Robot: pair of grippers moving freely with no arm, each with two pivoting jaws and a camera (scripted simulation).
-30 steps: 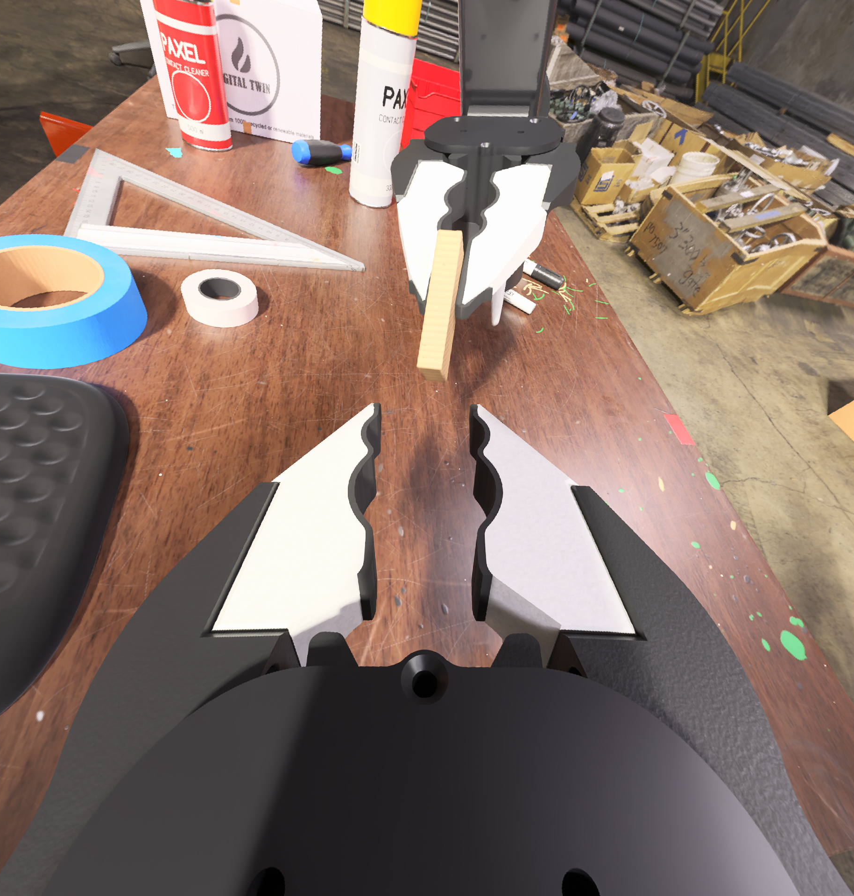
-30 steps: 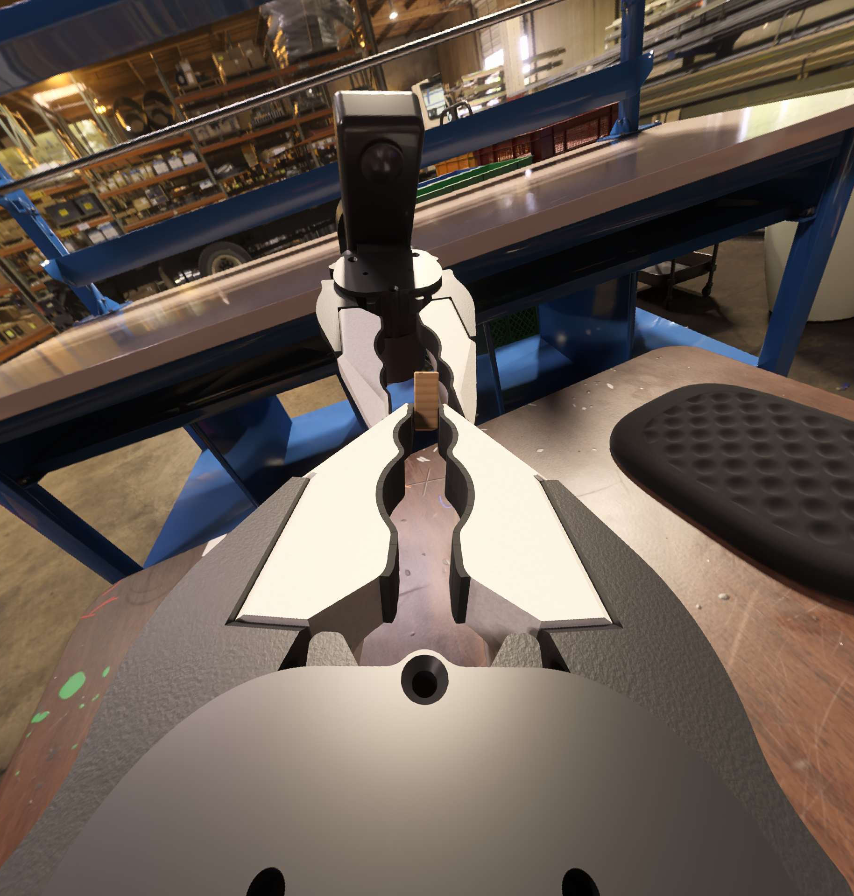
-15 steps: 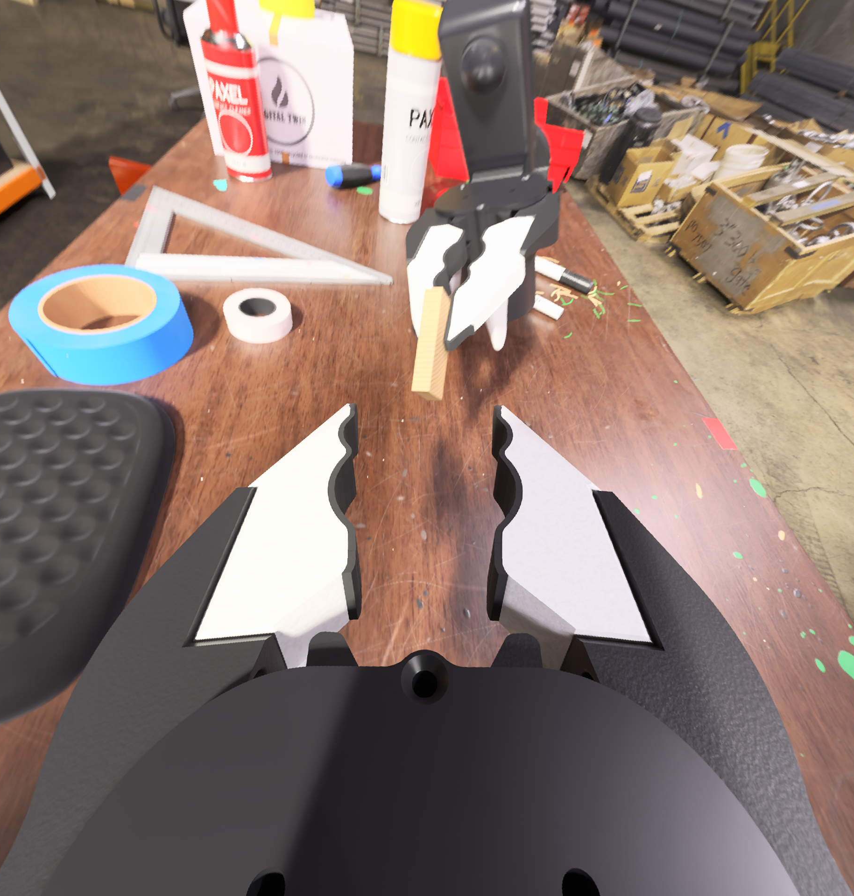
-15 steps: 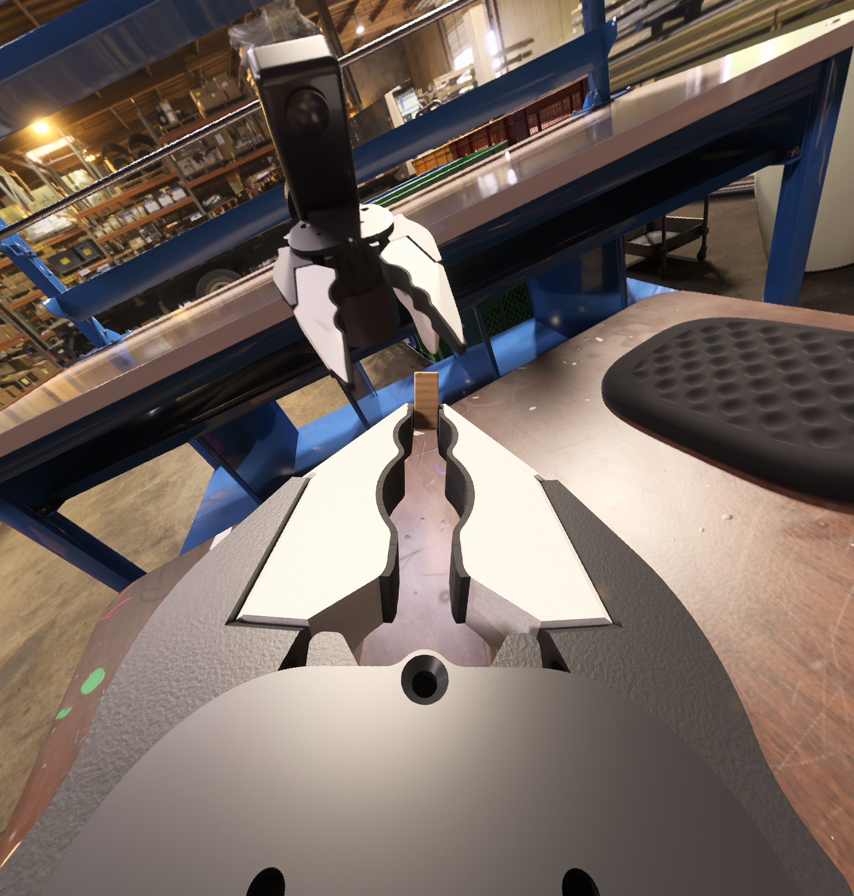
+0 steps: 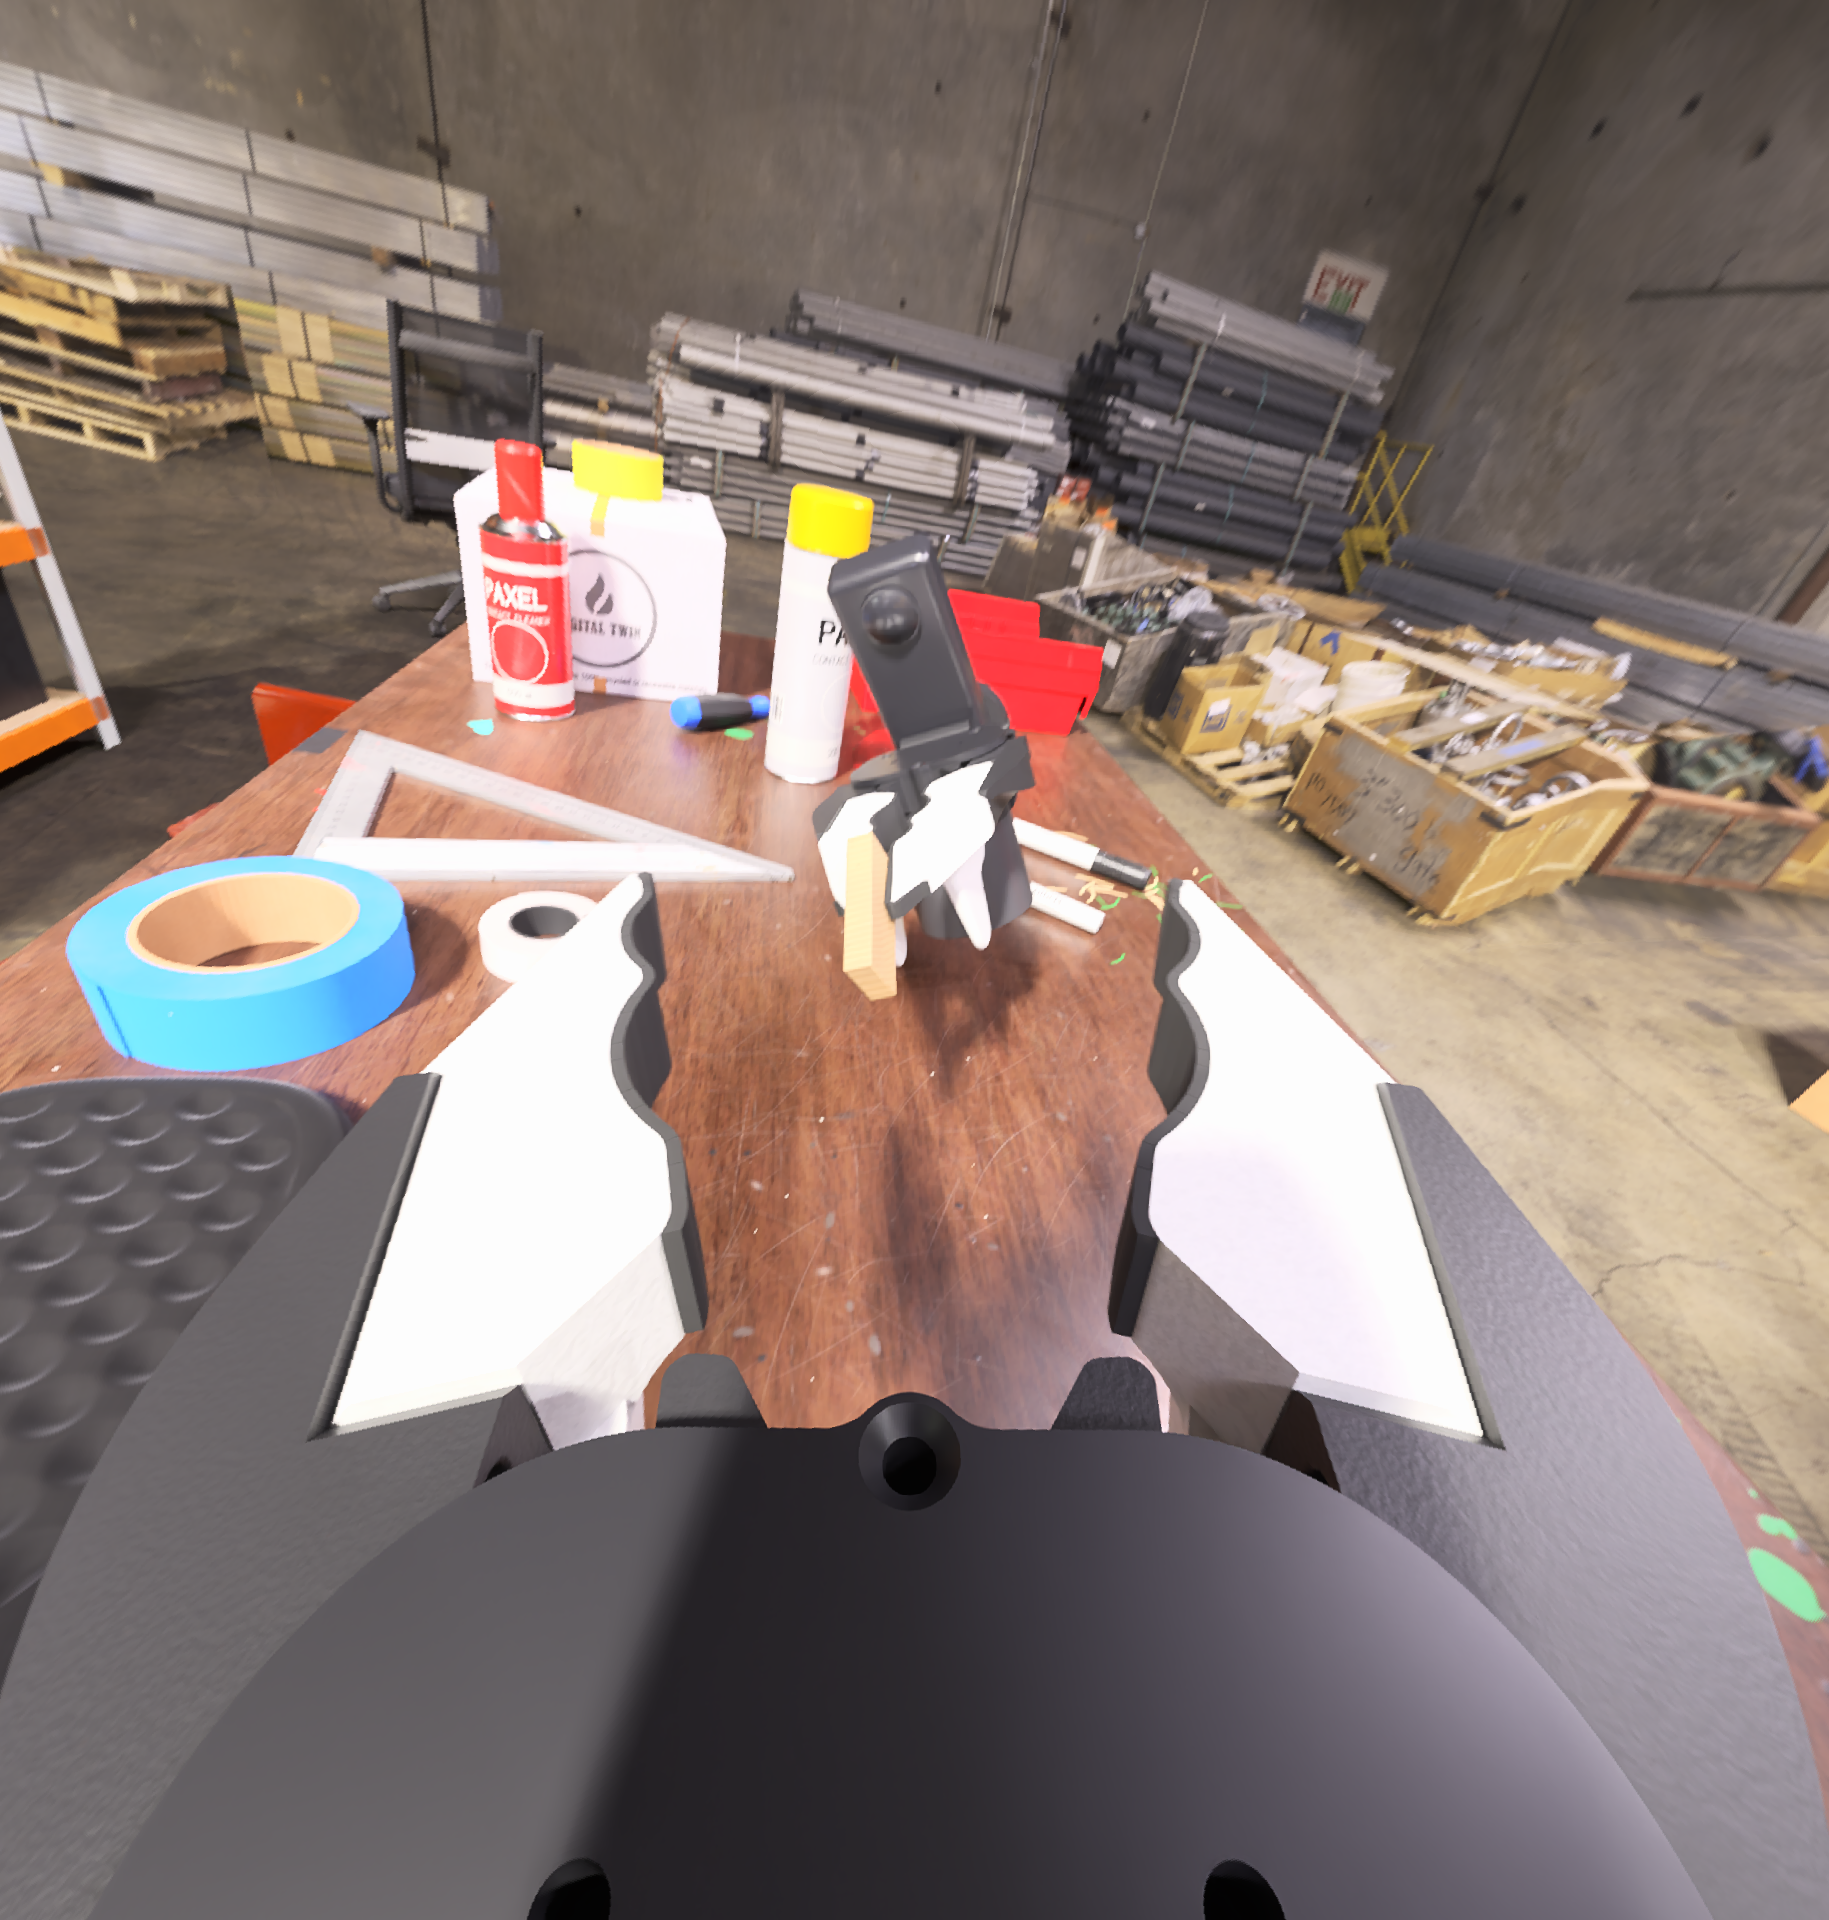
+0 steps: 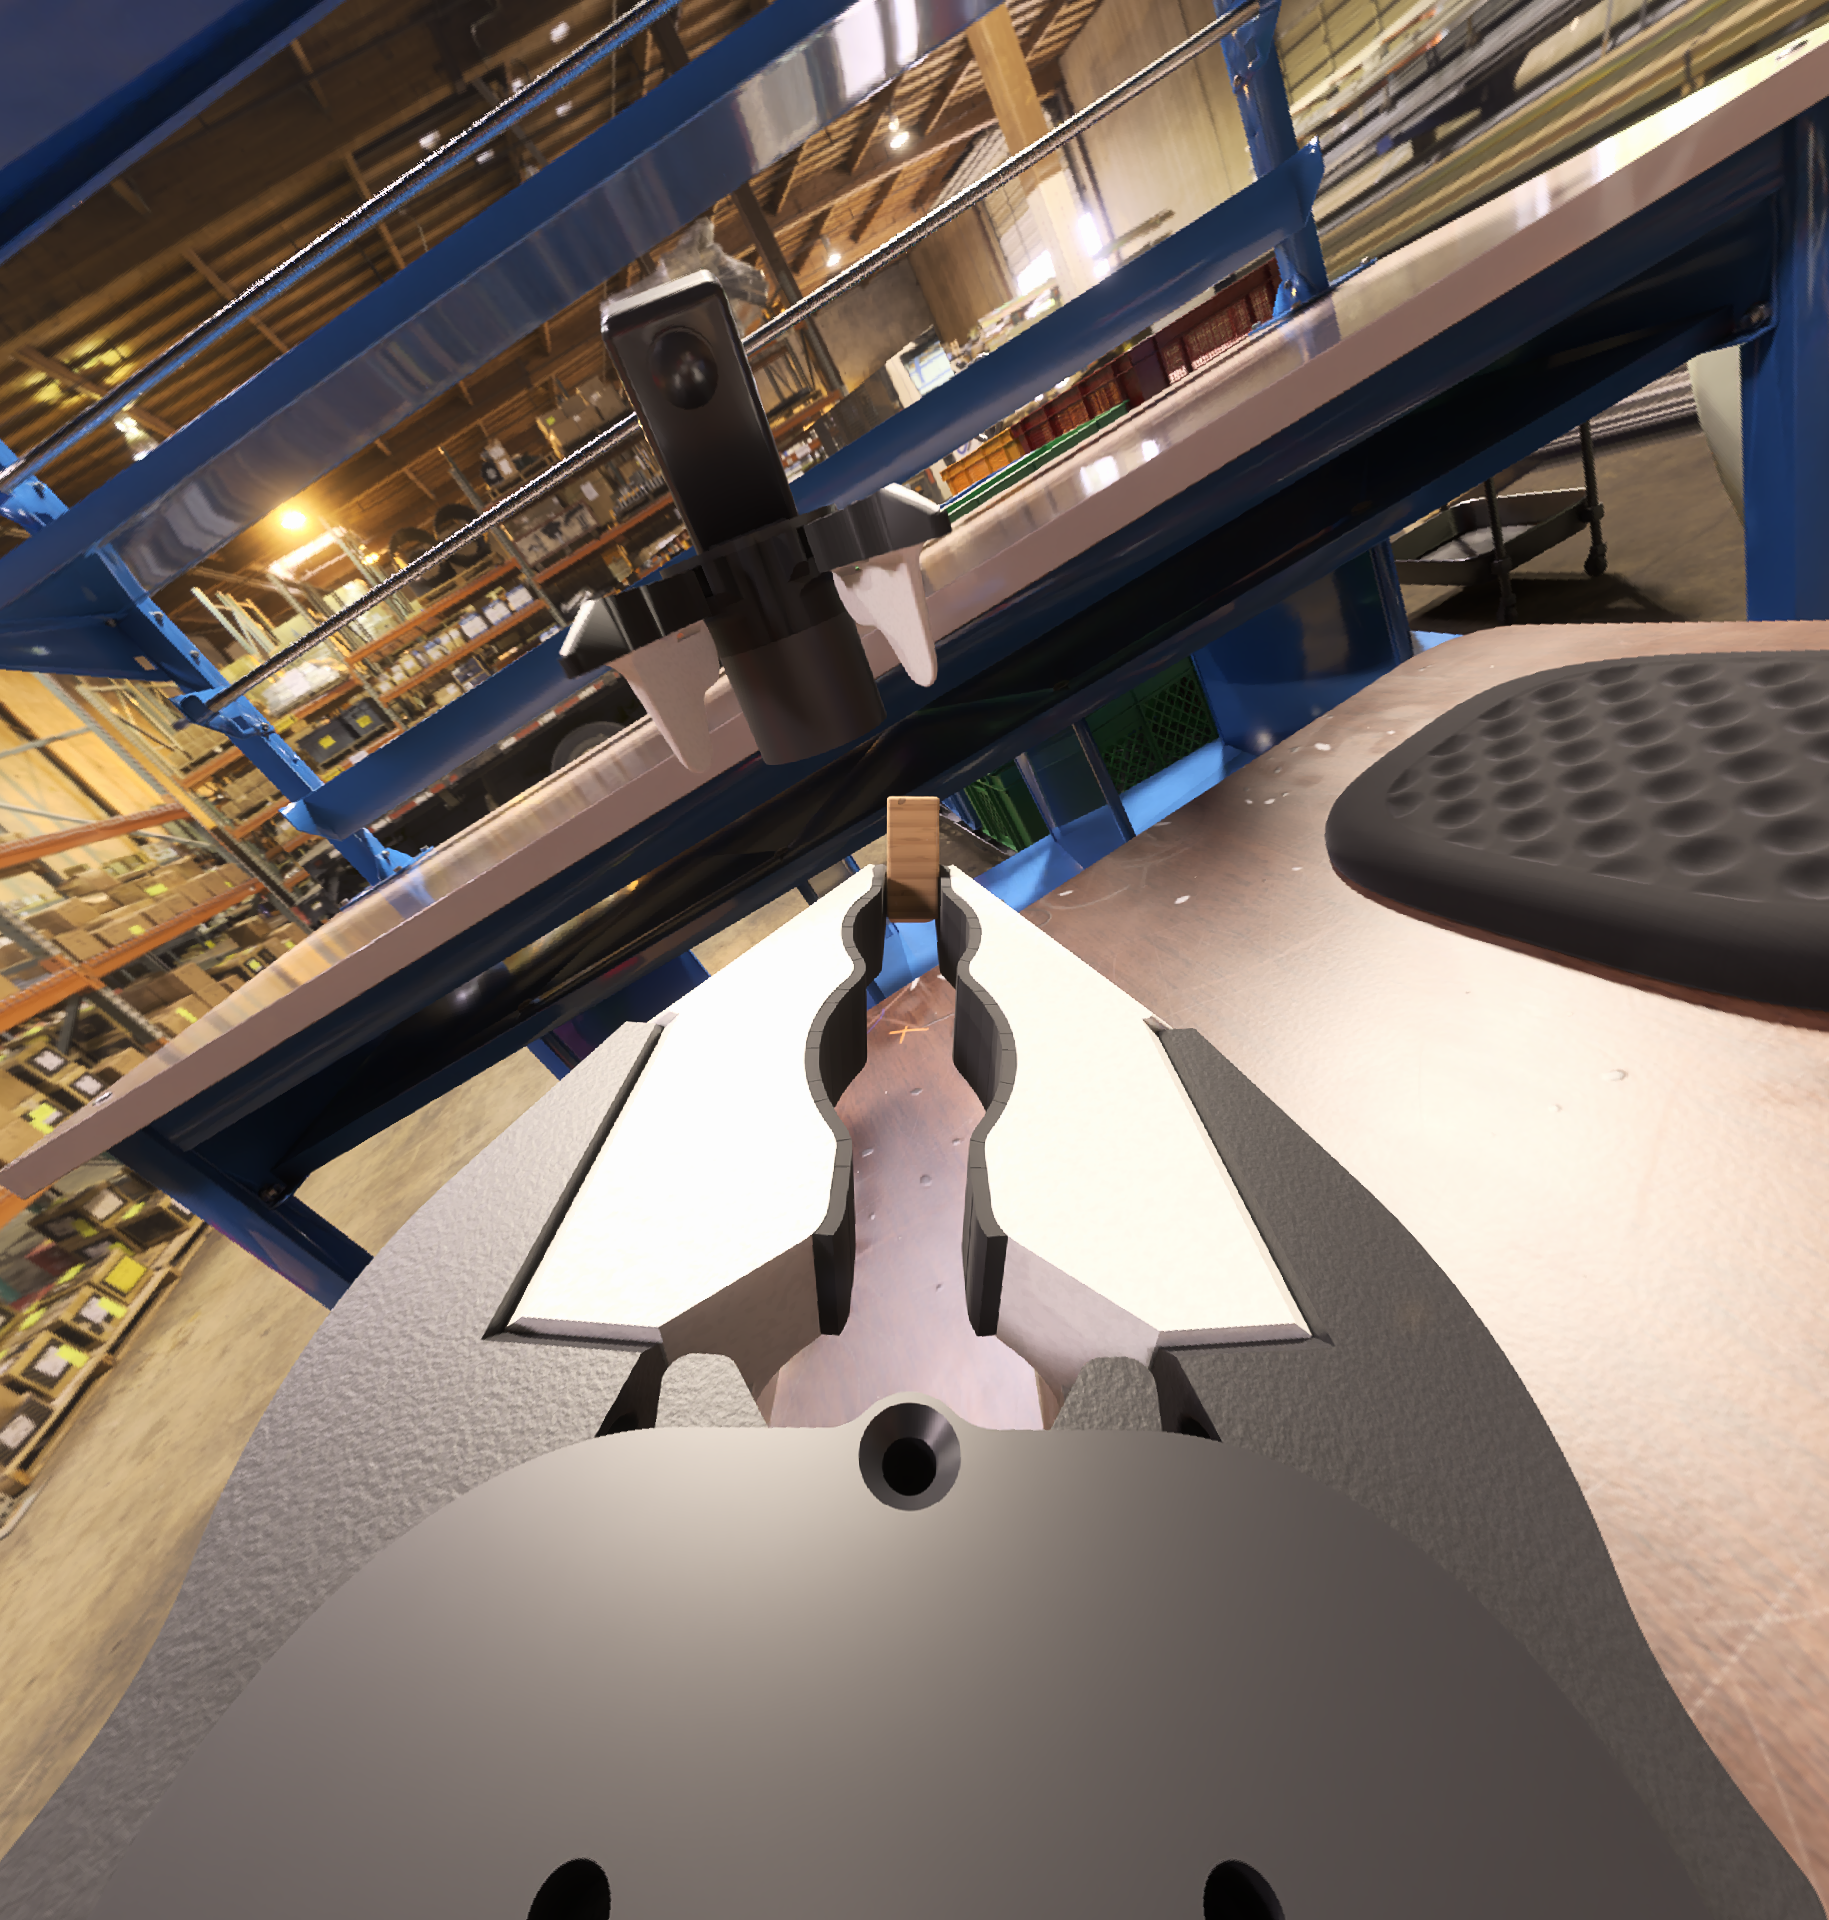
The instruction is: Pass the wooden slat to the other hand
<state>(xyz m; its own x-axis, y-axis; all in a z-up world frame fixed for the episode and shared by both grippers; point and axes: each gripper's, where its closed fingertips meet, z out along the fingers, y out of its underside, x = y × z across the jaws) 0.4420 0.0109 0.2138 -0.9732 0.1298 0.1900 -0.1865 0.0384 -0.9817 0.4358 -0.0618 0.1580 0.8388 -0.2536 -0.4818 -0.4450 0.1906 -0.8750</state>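
Observation:
The wooden slat [image 5: 868, 914] is a short pale strip, held nearly upright above the brown table. My right gripper [image 5: 915, 873] is shut on its upper part; in the right wrist view the slat's end [image 6: 911, 857] sticks out between that gripper's tips [image 6: 911, 883]. My left gripper [image 5: 905, 894] is wide open and empty, well back from the slat. It also shows in the right wrist view [image 6: 785, 675], raised and beyond the slat, jaws spread.
On the wooden table [image 5: 920, 1164]: a blue tape roll [image 5: 240, 961], a small white tape roll [image 5: 536, 930], a metal triangle square [image 5: 515, 821], a red can [image 5: 523, 587], a white box [image 5: 645, 603], a white can [image 5: 816, 634], markers [image 5: 1081, 857], a black dimpled pad [image 5: 89, 1247]. Table edge at right.
My left gripper has opened much wider and drawn back and up, away from the slat. The right gripper stays shut on the slat.

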